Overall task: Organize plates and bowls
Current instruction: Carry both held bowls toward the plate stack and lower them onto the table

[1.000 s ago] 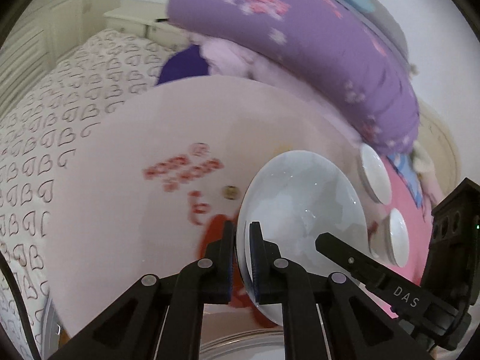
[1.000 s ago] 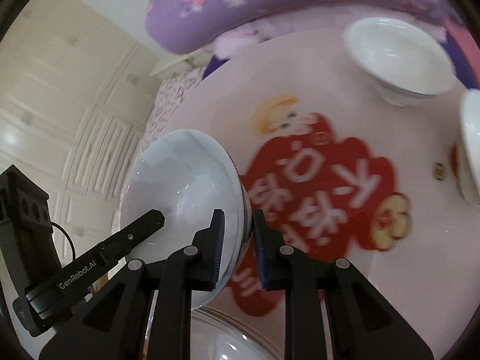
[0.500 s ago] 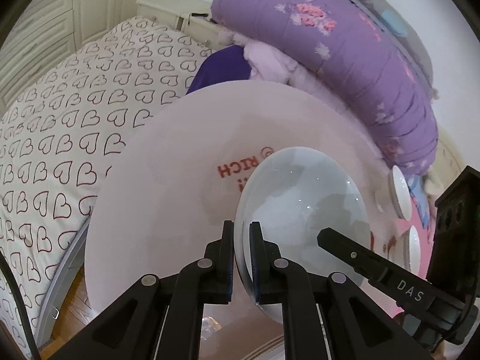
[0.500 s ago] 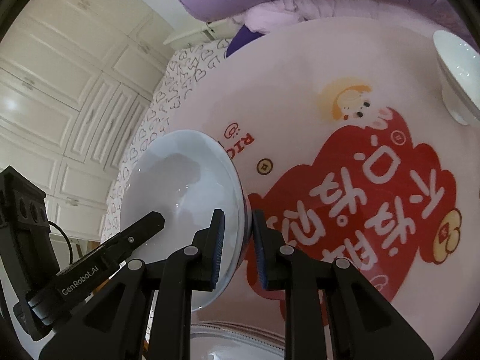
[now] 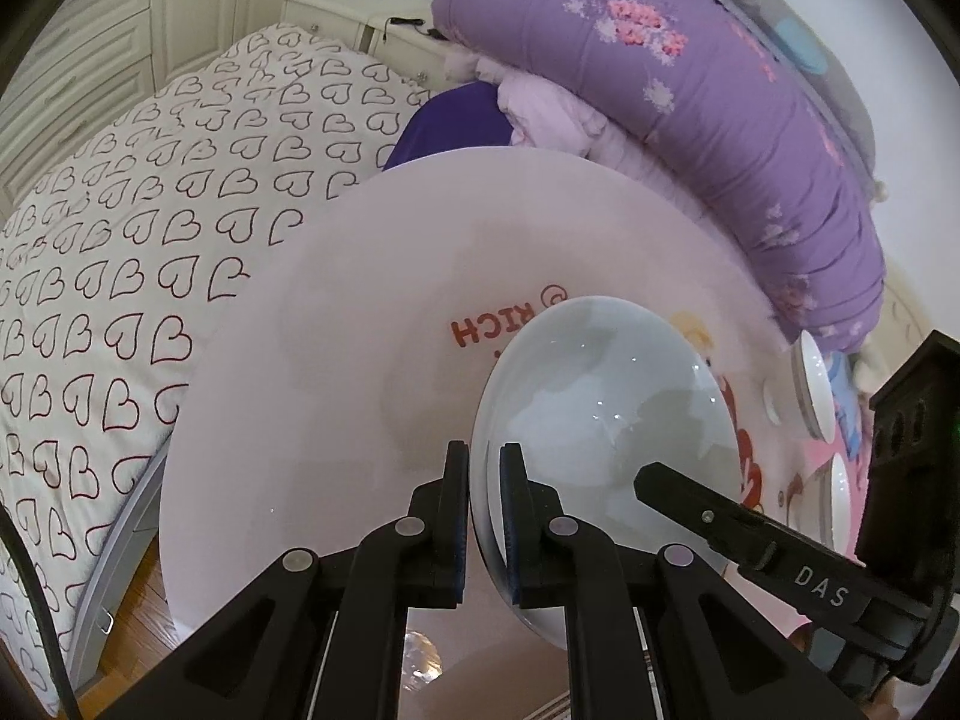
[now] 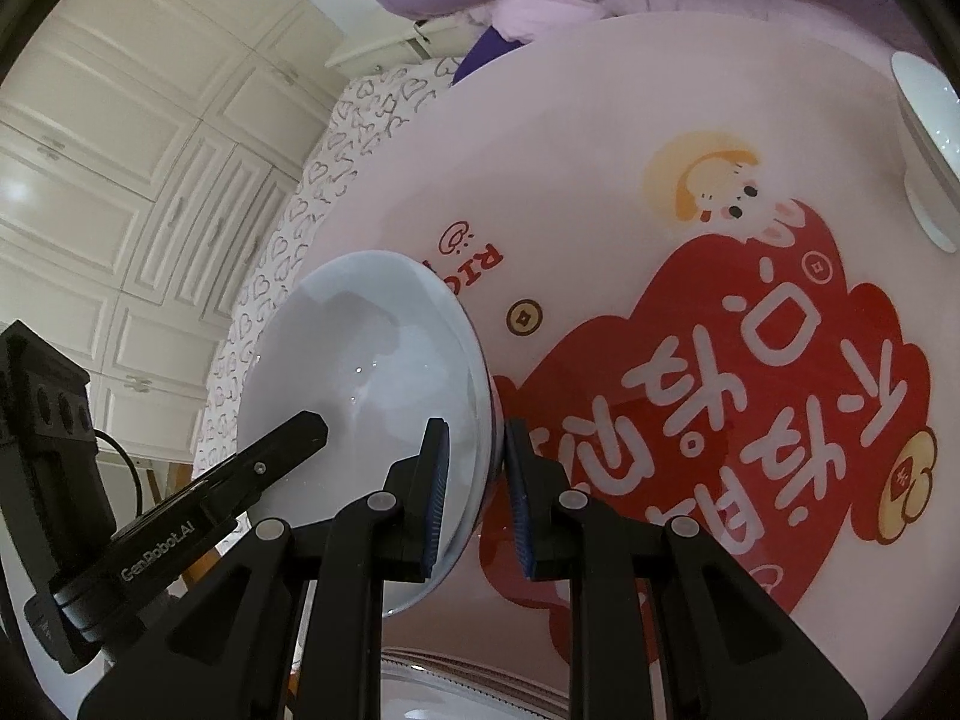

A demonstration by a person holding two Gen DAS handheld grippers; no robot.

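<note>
A pale blue-white bowl (image 5: pixel 606 414) hangs tilted above the round pink table (image 5: pixel 336 360), held by opposite sides of its rim. My left gripper (image 5: pixel 485 459) is shut on its left rim. My right gripper (image 6: pixel 475 438) is shut on the other rim of the bowl (image 6: pixel 360 372), one pad inside and one outside. In the left wrist view one right finger (image 5: pixel 660 477) reaches into the bowl. Two white bowls (image 5: pixel 813 390) (image 5: pixel 840 498) stand on the table's right side. One of them (image 6: pixel 927 120) shows at the right edge of the right wrist view.
The table (image 6: pixel 600 120) bears a large red print (image 6: pixel 750 396). A bed with a heart-patterned cover (image 5: pixel 150 240) lies left of it and a rolled purple quilt (image 5: pixel 690 90) behind. White cupboard doors (image 6: pixel 120 150) stand beyond. A pale round rim (image 6: pixel 480 681) shows below the grippers.
Both grippers have carried the bowl leftward and a little lower over the table. The white bowls have slid towards the right edge of both views, and more of the bed shows.
</note>
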